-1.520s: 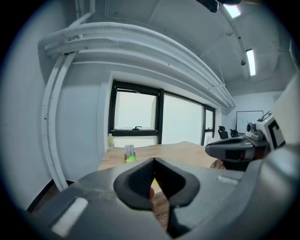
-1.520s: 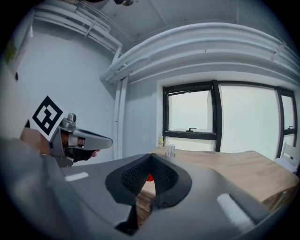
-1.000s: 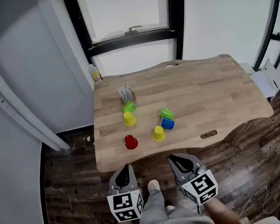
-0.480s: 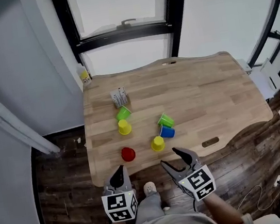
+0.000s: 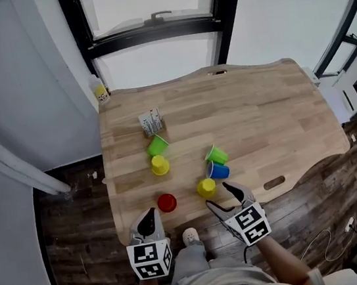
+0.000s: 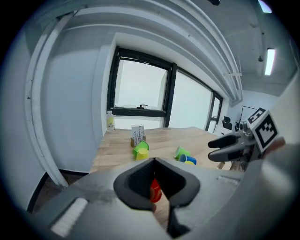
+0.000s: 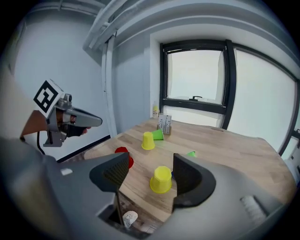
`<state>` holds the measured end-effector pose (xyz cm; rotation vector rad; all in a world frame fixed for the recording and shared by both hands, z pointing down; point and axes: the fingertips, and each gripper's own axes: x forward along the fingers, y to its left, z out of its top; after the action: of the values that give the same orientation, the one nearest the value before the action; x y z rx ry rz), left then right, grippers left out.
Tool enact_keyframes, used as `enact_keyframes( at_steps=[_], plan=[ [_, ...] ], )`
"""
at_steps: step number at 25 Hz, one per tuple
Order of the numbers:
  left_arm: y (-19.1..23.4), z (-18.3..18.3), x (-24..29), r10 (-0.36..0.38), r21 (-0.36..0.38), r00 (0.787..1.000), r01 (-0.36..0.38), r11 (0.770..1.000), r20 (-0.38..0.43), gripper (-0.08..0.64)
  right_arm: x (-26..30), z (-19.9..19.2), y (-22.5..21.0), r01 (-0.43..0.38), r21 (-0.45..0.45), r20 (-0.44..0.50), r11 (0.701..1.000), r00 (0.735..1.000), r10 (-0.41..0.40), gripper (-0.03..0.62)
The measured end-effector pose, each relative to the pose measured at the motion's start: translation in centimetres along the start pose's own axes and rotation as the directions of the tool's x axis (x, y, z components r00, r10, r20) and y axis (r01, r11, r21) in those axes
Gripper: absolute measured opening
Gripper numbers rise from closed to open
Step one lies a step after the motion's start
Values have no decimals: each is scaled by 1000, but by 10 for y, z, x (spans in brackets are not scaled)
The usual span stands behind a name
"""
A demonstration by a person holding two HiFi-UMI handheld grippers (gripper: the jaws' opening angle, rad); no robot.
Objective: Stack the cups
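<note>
At the near edge of the wooden table (image 5: 260, 113), both grippers hang side by side over the plank floor (image 5: 81, 246), pointing toward the cups. The left gripper (image 5: 150, 216) has its jaws pressed together with nothing caught in them; in the left gripper view the red cup (image 5: 167, 202) shows only through the hollow behind the closed tips, standing upside down on the table beyond them and untouched. The right gripper (image 5: 224, 197) has its jaws spread wide, having just been opening, and they hold nothing; in the right gripper view the near yellow cup (image 5: 206, 187) stands upside down just ahead of the gap, close to the table's front edge and apart from both pads. Just behind that cup the blue cup (image 5: 218, 170) lies on its side, with the right green cup (image 5: 215, 155) on its side right beside it. Farther left, the far yellow cup (image 5: 159, 165) stands upside down, and the left green cup (image 5: 157, 145) lies tipped just behind it. No cup sits on another. A small white box (image 5: 151, 122) stands upright behind those two, and a little bottle (image 5: 98, 91) stands by the table's far left corner.
</note>
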<state>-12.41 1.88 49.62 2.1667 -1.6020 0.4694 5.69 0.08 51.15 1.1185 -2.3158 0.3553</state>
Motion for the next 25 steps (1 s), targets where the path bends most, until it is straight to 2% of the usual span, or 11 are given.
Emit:
enact_keyframes(
  at_steps=[9,19,25],
  plan=[
    [26,7,28,-29,8,999,29,1000,-20,6,45,-32,-15,41,-2,-140,999,989,-41,298],
    [30,16,37,-52,21,999,52,998,-2,6,71,-60,-23,52,-1,-225,999,973,-51,296],
    [28,6,39,-41,16,999,42,999,-22,6,85,-74,-27,42,24,-263,999,964,-34,279]
  ],
)
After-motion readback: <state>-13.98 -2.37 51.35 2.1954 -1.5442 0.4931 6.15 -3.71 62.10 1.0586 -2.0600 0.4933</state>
